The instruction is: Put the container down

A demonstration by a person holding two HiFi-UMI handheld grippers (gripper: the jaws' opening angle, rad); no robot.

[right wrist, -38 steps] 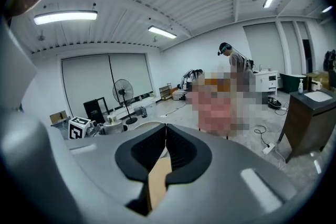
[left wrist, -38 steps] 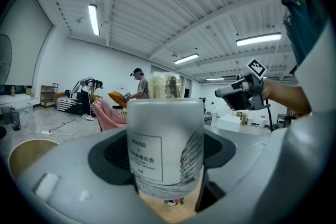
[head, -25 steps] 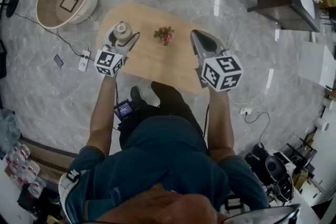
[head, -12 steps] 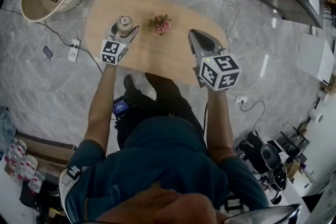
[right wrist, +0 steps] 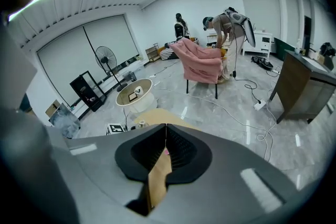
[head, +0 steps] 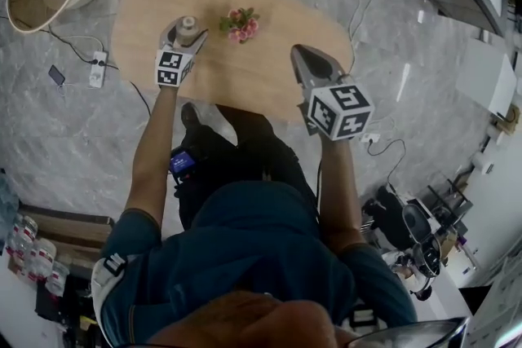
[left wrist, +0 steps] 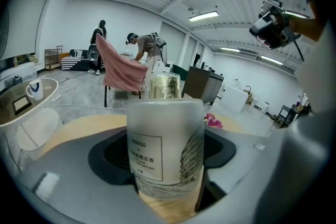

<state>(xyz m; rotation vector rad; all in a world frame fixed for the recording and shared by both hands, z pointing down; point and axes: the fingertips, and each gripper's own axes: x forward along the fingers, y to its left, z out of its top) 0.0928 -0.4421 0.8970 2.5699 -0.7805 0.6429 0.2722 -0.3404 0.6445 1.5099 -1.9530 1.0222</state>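
Left gripper (head: 183, 38) clamped on the container (left wrist: 165, 144) over the table (head: 245, 81), right gripper (head: 306, 58) pinched shut and empty: set-down looks imminent, needing a gentle lower, then the jaws spread.

The head view is taken from overhead, steeply downward, onto the oval light-wood worktop (head: 269, 53). The left gripper view is set low and very near the frosted white cylindrical container (left wrist: 165, 139), facing level across the room. The right gripper view is held higher, facing outward. The pink draped chair (right wrist: 202, 63) is shared by both gripper views.
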